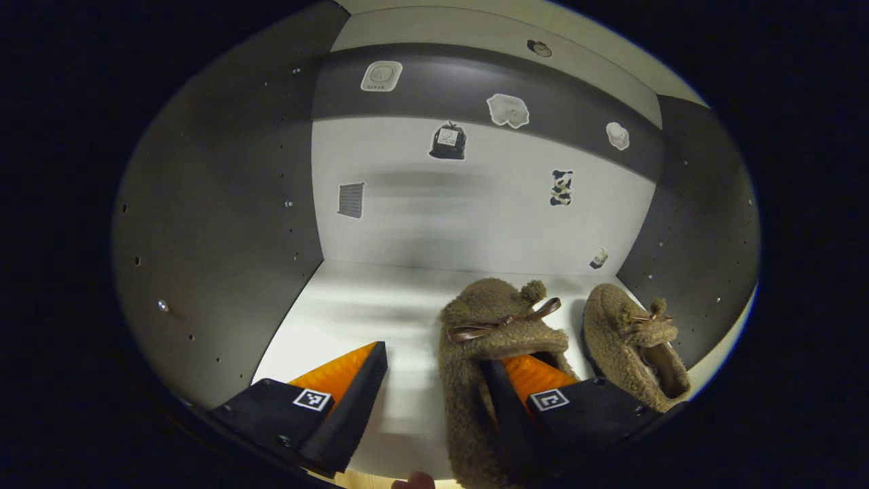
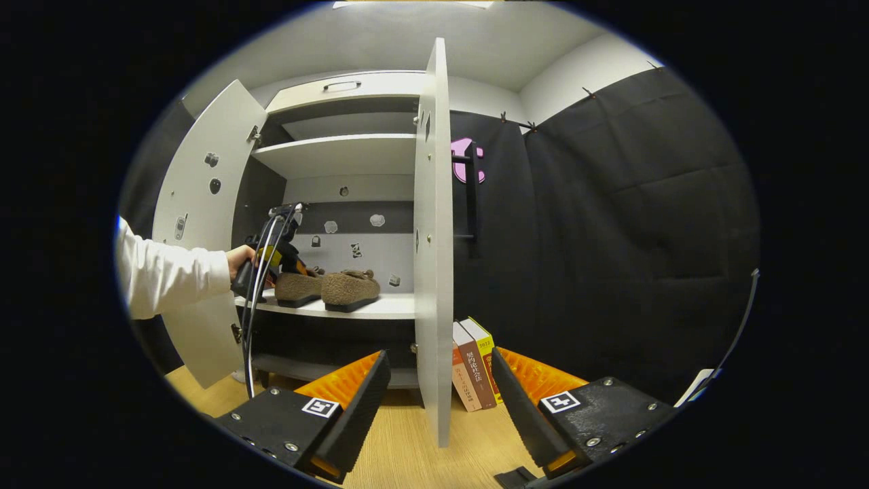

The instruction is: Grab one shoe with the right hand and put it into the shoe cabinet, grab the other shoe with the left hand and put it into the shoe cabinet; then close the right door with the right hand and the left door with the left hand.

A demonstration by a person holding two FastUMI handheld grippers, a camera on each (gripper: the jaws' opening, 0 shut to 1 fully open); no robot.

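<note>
In the left gripper view, we see the left gripper (image 1: 434, 394) inside the shoe cabinet (image 1: 217, 224), its fingers spread wide apart. A fuzzy brown shoe (image 1: 475, 360) lies on the white shelf (image 1: 353, 305), with one finger resting in its opening and the other out on bare shelf. A second shoe (image 1: 635, 346) sits just beside it, nearer the cabinet's side wall. In the right gripper view, the right gripper (image 2: 438, 401) hangs open, holding nothing, straddling the edge of the open right door (image 2: 433, 238). Books (image 2: 474, 367) stand behind that door.
</note>
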